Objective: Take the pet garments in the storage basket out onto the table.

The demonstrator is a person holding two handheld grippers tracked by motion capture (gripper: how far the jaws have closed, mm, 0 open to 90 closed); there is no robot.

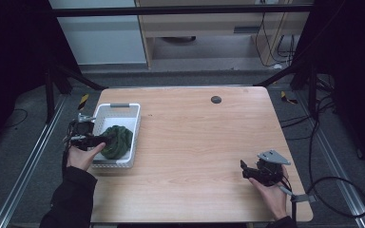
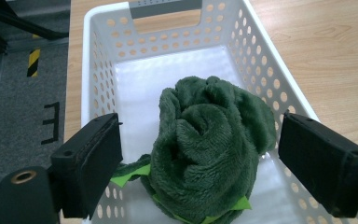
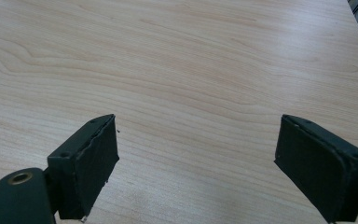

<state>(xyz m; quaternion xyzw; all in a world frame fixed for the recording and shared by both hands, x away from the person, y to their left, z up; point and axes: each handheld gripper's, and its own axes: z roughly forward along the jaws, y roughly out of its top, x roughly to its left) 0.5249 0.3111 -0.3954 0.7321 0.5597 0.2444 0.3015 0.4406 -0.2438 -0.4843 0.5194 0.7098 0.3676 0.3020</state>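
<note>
A white perforated basket point(image 1: 123, 110) stands at the table's left edge. In it lies a crumpled dark green plush cloth point(image 1: 117, 140), with light green bits showing under it point(image 2: 130, 173). My left gripper point(image 1: 103, 139), held by a hand, reaches over the basket's left wall. In the left gripper view the left gripper point(image 2: 200, 163) is open, its jaws wide on either side of the cloth point(image 2: 209, 140) and clear of it. My right gripper point(image 1: 245, 170) rests near the front right of the table. It is open point(image 3: 196, 168) over bare wood with nothing between the jaws.
A small dark round cap point(image 1: 216, 99) sits in the wooden table point(image 1: 195, 137) near its far edge. Black frame struts stand at both far corners. A cable point(image 1: 332, 190) trails off the right gripper onto the floor. Yellow-black tape marks point(image 1: 83, 100) lie on the floor.
</note>
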